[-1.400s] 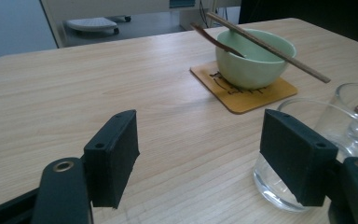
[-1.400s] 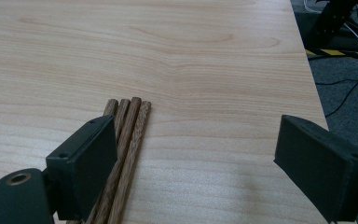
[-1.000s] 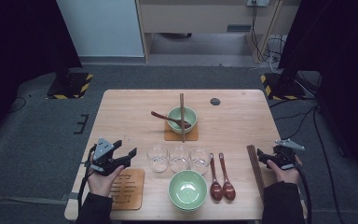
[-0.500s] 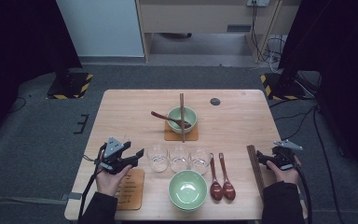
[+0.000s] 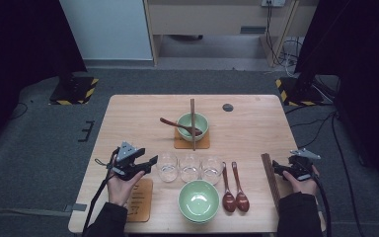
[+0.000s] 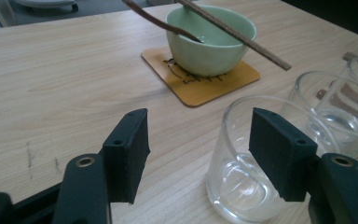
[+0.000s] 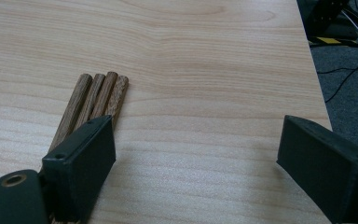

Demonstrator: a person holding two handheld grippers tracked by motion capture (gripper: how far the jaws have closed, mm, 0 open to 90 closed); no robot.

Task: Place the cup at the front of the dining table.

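Note:
My left gripper (image 5: 148, 162) is open at the table's left, its tips just left of the leftmost of three empty glasses (image 5: 167, 166). In the left gripper view the gripper (image 6: 198, 156) points at that glass (image 6: 237, 177), whose near wall stands by the right jaw; nothing is gripped. My right gripper (image 5: 276, 167) is open at the table's right, over a bundle of wooden chopsticks (image 5: 270, 180). In the right gripper view the gripper (image 7: 191, 172) hangs above bare wood, the chopstick ends (image 7: 95, 102) beside its left jaw.
A green bowl (image 5: 193, 126) on a coaster stands mid-table, with a spoon in it and a chopstick across its rim. Near the front edge are a second green bowl (image 5: 199, 200), two brown spoons (image 5: 234, 193) and a wooden coaster (image 5: 140, 200). A dark disc (image 5: 227, 107) lies far back.
My left gripper has moved right, towards the leftmost glass. My right gripper has hardly moved. Both stay open.

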